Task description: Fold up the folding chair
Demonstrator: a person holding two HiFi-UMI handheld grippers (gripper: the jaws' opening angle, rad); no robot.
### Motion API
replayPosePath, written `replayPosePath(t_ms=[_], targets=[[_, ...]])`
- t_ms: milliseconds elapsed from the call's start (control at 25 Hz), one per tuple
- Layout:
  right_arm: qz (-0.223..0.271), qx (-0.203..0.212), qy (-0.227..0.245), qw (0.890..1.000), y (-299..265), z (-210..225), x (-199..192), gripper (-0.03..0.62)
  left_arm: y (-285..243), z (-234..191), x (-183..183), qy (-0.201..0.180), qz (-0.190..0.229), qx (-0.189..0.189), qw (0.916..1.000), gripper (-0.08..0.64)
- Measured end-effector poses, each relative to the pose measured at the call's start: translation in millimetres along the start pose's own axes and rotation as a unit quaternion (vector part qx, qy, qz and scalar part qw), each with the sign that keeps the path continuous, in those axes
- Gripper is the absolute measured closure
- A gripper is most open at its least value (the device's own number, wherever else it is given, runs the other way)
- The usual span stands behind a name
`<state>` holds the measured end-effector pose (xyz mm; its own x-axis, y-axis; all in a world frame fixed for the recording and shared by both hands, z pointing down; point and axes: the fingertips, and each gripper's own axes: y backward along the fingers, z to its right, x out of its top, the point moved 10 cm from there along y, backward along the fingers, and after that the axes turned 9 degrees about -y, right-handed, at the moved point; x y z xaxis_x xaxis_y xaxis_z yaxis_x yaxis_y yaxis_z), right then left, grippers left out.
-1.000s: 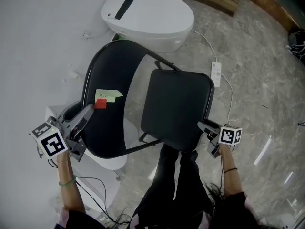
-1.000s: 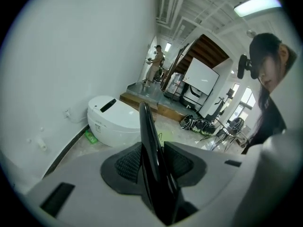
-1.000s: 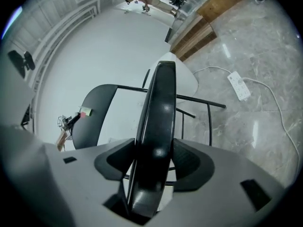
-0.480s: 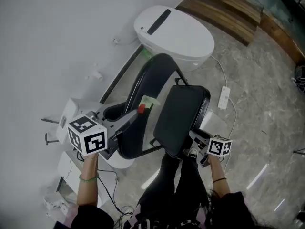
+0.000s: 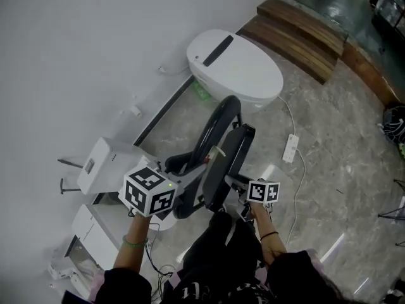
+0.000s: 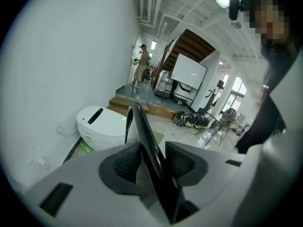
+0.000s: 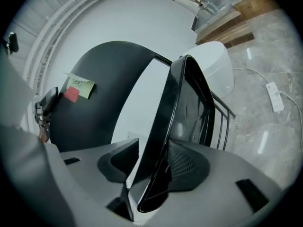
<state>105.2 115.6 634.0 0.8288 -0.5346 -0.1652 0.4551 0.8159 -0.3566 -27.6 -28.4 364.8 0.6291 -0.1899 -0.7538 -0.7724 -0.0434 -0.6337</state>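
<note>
The black folding chair stands nearly flat, edge-on in the head view, with its backrest [image 5: 219, 120] and seat [image 5: 233, 152] close together. My left gripper [image 5: 190, 173] is on the backrest's rim [image 6: 142, 126], which runs between both pads; its jaws [image 6: 154, 162] are opening. My right gripper [image 5: 231, 181] has the seat's edge [image 7: 189, 93] between its jaws, which are closing. The seat lies against the right pad [image 7: 187, 162], and a gap shows at the left pad. Two sticky notes [image 7: 78, 89], one green and one red, sit on the backrest [image 7: 104, 93].
A white oval appliance [image 5: 234, 65] stands just behind the chair by the wall. Wooden steps [image 5: 304, 24] lie beyond it. A power strip [image 5: 291, 147] and its cable lie on the marble floor at right. White boxes [image 5: 104, 163] sit at left. The person's legs are below the chair.
The seat has swung up against the backrest, taking the chair from open to nearly flat. Both grippers have risen and come closer together.
</note>
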Motion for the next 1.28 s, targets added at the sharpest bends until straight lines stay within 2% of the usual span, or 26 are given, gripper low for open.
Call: replayPosePath(t_ms=[160,240,360,560,720,840,920,1000,1160,1280], targets=[[-0.011,-0.009,0.003,1.0,-30.6,-21.0,5.3,0.414,11.3,-13.5,1.2,0.012,0.007,-0.008,0.9999,0.403],[-0.013,-0.01,-0.001,1.0,-48.0,-28.8,7.8,0.456,15.1,-17.6,1.0,0.009,0.007,-0.006,0.9999,0.402],[-0.025,-0.005,-0.004,1.0,-70.8,-39.1,12.2,0.463,24.6,-33.7,-1.2,0.004,0.0,0.001,1.0,0.402],[-0.065,-0.013,0.04,0.997,-87.6,-47.6,22.1,0.46,33.9,-59.2,-7.5,0.052,0.031,-0.038,0.9974,0.408],[-0.069,-0.014,0.055,0.996,-102.7,-54.8,24.5,0.456,43.2,-78.4,-12.8,0.061,0.036,-0.046,0.9964,0.41],[-0.038,-0.009,0.019,0.999,-111.9,-57.8,26.1,0.456,48.9,-91.3,-14.3,0.068,0.038,-0.052,0.9956,0.41],[0.005,0.015,-0.052,0.999,-114.5,-51.5,28.8,0.467,48.7,-93.1,-16.0,0.074,0.039,-0.055,0.9949,0.41],[0.029,0.046,-0.109,0.993,-111.6,-39.7,33.6,0.508,42.6,-87.4,-18.0,0.084,0.043,-0.058,0.9938,0.411],[-0.017,0.046,-0.113,0.992,-127.0,-48.4,47.2,0.517,50.3,-106.9,-18.0,0.131,0.059,-0.053,0.9882,0.43],[-0.051,0.039,-0.114,0.991,-141.6,-58.7,53.5,0.518,60.0,-124.1,-16.6,0.148,0.052,-0.044,0.9867,0.434]])
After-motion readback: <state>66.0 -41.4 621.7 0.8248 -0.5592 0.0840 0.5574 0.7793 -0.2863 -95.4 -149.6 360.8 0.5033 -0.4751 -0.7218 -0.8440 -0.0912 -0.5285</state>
